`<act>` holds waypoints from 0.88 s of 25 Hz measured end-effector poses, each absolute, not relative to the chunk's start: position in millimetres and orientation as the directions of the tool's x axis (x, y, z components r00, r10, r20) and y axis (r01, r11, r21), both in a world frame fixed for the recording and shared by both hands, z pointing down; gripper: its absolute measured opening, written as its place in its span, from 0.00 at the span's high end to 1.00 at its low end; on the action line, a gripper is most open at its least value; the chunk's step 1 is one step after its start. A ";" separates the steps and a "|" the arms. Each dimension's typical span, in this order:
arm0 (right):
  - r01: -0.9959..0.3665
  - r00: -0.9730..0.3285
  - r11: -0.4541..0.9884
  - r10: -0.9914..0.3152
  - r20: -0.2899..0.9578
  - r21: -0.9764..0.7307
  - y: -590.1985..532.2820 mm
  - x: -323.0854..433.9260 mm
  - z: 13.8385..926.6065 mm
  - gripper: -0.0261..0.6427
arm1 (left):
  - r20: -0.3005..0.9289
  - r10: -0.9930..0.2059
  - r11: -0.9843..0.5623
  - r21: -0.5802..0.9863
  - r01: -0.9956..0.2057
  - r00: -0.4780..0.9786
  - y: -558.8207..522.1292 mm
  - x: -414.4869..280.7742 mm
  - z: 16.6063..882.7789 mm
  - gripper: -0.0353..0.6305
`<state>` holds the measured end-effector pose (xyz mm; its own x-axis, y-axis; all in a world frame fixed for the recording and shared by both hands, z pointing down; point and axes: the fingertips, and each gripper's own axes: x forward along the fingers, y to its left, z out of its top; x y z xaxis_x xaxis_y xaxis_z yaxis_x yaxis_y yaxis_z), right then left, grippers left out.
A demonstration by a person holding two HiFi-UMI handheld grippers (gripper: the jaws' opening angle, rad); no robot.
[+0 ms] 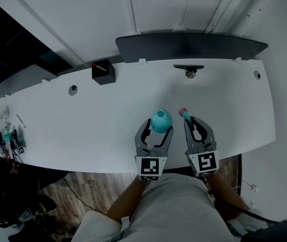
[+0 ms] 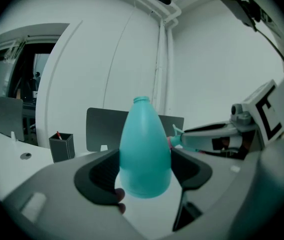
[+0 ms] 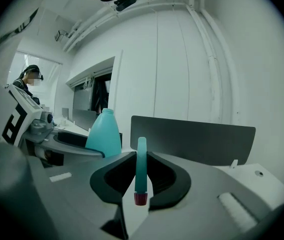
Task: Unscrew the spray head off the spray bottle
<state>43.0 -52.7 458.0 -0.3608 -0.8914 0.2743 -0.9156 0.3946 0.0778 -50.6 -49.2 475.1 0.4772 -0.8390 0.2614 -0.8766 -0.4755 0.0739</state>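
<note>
The left gripper (image 1: 157,129) is clamping its 2 jaws on the teal spray bottle (image 2: 145,149) at the center of its own view, the bare neck pointing up. Just beside it, toward the lower right of the head view, the right gripper (image 1: 191,123) is pinching the detached spray head (image 3: 141,166). Both are hovering over the white table (image 1: 82,125).

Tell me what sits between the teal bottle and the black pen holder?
Nothing: in the head view only bare white table shows between the teal bottle and the black pen holder.
</note>
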 end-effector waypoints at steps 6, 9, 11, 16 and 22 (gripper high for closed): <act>-0.926 -0.348 0.373 -0.904 0.248 0.061 -35.2 48.4 450.7 0.86 | 0.244 -0.834 -0.504 0.029 -0.863 0.495 -37.2 -36.1 467.6 0.47; -0.919 -0.373 0.391 -0.902 0.218 0.045 -23.6 52.3 439.7 0.86 | 0.231 -0.853 -0.477 0.015 -0.879 0.467 -25.5 -31.2 458.9 0.47; -0.915 -0.388 0.402 -0.898 0.208 0.027 -16.3 59.8 436.1 0.86 | 0.226 -0.864 -0.460 0.009 -0.888 0.450 -18.2 -24.6 454.7 0.47; -0.909 -0.406 0.416 -0.896 0.179 0.020 9.3 83.5 433.1 0.86 | 0.238 -0.874 -0.440 -0.018 -0.898 0.424 7.2 -2.1 457.5 0.47; -0.914 -0.403 0.404 -0.900 0.167 -0.032 54.0 124.0 436.1 0.86 | 0.237 -0.886 -0.421 -0.046 -0.906 0.400 50.0 29.5 455.8 0.47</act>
<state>124.0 54.0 436.1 -0.4031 -0.8999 0.1666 -0.9144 0.4036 -0.0320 29.5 50.0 455.8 0.3996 -0.8856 0.2368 -0.9059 -0.4211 -0.0459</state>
